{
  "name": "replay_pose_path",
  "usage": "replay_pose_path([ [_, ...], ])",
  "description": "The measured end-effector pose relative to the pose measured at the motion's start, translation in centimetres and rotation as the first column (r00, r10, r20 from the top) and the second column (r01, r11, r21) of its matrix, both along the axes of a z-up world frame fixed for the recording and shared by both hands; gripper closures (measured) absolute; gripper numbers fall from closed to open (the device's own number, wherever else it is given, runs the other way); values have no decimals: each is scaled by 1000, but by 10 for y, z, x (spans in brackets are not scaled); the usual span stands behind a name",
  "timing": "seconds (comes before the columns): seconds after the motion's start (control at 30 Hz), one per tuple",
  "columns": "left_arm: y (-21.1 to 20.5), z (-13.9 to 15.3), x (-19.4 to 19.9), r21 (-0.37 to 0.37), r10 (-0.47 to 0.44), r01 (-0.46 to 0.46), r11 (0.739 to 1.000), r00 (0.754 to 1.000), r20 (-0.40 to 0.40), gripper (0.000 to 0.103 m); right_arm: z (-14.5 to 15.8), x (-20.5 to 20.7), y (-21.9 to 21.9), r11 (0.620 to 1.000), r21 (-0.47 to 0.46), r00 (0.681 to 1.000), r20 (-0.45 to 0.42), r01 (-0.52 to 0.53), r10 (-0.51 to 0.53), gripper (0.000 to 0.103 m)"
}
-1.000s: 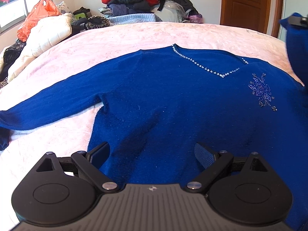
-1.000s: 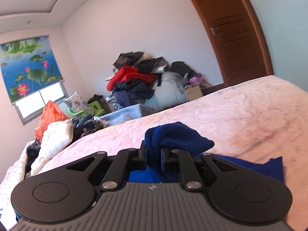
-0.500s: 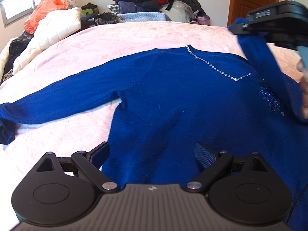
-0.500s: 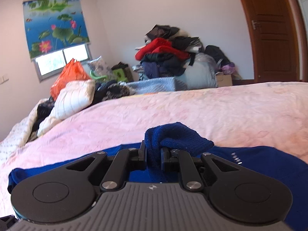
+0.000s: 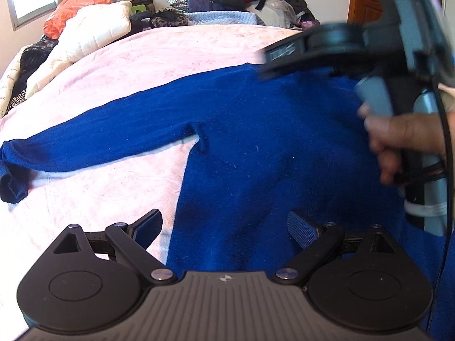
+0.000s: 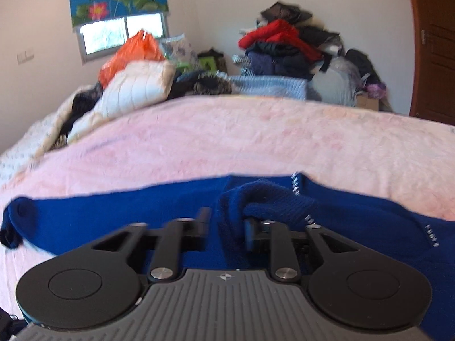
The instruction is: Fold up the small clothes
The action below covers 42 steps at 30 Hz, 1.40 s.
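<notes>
The blue sweater (image 5: 256,156) lies flat on the pink bed (image 5: 170,56), front up, its long axis running from the hem near the cameras to the neckline at 12 o'clock. One sleeve (image 5: 99,142) stretches out toward 9 o'clock, still unfolded.

The right gripper (image 6: 226,227) has just been opening; its fingers stand apart with the cuff (image 6: 264,199) of the other sleeve loose between them, draped against the 3 o'clock finger and no longer pinched. That cuff sits on the chest just below the beaded neckline (image 6: 295,183).

The left gripper (image 5: 224,224) hovers over the hem, fingers wide apart and empty. The stretched sleeve lies at its 10 o'clock, so by my reckoning the left hand is the nearer one for the next fold.

The left view shows the right gripper from outside, blurred, with the hand (image 5: 403,139) on its handle. Only the right view shows the cuff and beading.
</notes>
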<state>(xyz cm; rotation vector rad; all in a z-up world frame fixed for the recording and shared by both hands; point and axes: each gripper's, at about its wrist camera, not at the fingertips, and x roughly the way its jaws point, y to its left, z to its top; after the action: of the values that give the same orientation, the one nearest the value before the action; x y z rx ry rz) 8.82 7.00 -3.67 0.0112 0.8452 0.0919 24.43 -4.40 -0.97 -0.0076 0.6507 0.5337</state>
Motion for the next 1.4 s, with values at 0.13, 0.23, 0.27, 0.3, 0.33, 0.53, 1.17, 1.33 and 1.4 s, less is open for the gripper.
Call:
replay_pose_path([
  [0.13, 2, 0, 0, 4, 4, -4, 1000, 1000, 0, 7, 7, -18, 1, 987, 119, 994, -11, -109, 111, 28],
  [0.23, 1, -2, 1, -6, 8, -8, 1000, 1000, -11, 7, 23, -21, -1, 975, 168, 989, -3, -146, 149, 17],
  [0.27, 1, -2, 1, -10, 5, -5, 1000, 1000, -11, 7, 23, -18, 4, 980, 110, 986, -8, -164, 166, 7],
  [0.3, 1, -2, 1, -10, 1, -1, 1000, 1000, -11, 7, 20, -16, 15, 986, 11, 985, -37, -167, 167, 1],
  [0.33, 0, -2, 1, -5, -3, 3, 1000, 1000, -11, 7, 13, -11, 24, 981, -99, 984, -88, -166, 157, 3],
  [0.53, 4, 1, -1, 10, -2, 2, 1000, 1000, 4, 7, -3, -1, -3, 996, 82, 956, -290, -29, 51, 7],
  [1.17, 2, 7, -5, -3, -17, 17, 1000, 1000, 5, 7, -4, 31, 32, 950, -309, 998, -67, -34, 14, 42],
  [1.33, 10, 7, -7, 10, 0, 0, 1000, 1000, 20, 7, 3, 27, 36, 954, -298, 1000, 11, -17, 22, 91],
  [1.4, 13, 5, -4, 2, 19, -19, 1000, 1000, 7, 7, 22, 18, 37, 972, -226, 993, 80, -65, 85, 91],
])
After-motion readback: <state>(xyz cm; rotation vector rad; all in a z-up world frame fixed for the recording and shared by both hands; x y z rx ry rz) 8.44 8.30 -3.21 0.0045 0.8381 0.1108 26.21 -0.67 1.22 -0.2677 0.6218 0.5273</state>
